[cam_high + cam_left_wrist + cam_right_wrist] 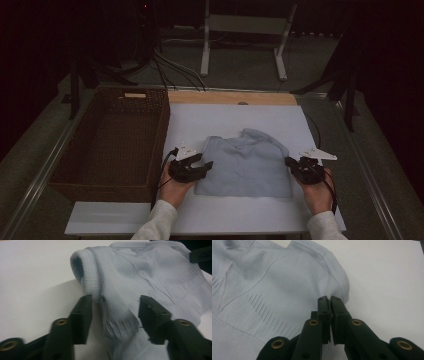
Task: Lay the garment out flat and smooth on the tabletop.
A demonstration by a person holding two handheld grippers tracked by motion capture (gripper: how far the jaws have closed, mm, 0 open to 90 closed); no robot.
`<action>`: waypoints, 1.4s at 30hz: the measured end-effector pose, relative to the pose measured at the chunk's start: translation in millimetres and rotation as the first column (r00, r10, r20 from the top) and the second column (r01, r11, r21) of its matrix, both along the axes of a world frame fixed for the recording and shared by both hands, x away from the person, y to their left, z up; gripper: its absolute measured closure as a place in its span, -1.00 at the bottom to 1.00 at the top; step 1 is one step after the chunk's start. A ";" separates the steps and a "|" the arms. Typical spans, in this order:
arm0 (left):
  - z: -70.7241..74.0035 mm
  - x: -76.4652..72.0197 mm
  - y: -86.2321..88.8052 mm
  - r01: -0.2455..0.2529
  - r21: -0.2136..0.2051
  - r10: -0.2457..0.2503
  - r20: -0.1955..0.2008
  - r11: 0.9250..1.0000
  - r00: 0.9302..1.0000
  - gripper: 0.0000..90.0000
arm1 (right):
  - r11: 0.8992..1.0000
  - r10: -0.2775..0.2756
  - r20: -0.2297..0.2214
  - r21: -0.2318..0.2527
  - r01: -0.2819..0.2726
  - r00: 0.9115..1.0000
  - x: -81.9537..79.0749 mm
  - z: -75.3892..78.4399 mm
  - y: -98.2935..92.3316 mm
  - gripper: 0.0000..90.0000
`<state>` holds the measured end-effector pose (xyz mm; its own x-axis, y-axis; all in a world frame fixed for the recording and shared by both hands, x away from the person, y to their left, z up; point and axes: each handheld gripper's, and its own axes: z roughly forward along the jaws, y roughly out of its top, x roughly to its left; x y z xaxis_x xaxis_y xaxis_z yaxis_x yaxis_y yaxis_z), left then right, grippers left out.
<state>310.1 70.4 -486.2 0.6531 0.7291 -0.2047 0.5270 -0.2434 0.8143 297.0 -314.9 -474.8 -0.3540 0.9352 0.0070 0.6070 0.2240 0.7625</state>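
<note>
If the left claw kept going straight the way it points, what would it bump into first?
Probably the folded pale blue knit garment: its ribbed edge already lies between the open left claw jaws, on the white table.

Dim light covers the high view, where the room beyond the white board (240, 120) falls into near black and the wicker basket (110, 145) reads as a dark brown mass with little detail. The board is the brightest surface, evenly lit without glare. The 2 gripper views are brighter and flatter. In the left gripper view, a soft shadow spreads on the board left of the pale blue garment (150, 282), suggesting light from the upper right, though that is uncertain. The knit ribbing is sharp mid-frame; the black jaws at the bottom edge blur. In the right gripper view, the garment's (274, 290) upper left corner goes soft.
</note>
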 end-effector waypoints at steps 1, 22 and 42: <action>0.1 0.5 -0.2 0.003 0.001 -0.003 -0.003 1.000 1.000 0.28 | 1.000 0.000 0.002 0.000 0.000 1.000 0.0 0.2 0.1 0.94; -0.6 15.0 -2.5 -0.058 0.056 0.057 0.014 0.997 0.998 0.88 | 1.000 -0.009 0.019 -0.010 0.009 1.000 9.0 -2.8 -2.6 0.94; 0.2 15.0 -4.2 -0.063 0.037 0.063 0.015 0.997 0.998 0.88 | 1.000 0.021 0.010 0.000 -0.021 1.000 -11.7 4.2 5.9 -0.09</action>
<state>325.0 66.2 -486.0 0.6083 0.7757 -0.1679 0.5310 -0.2405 0.8125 285.3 -309.1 -470.5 -0.3738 0.9275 0.0037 0.5947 0.2366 0.7684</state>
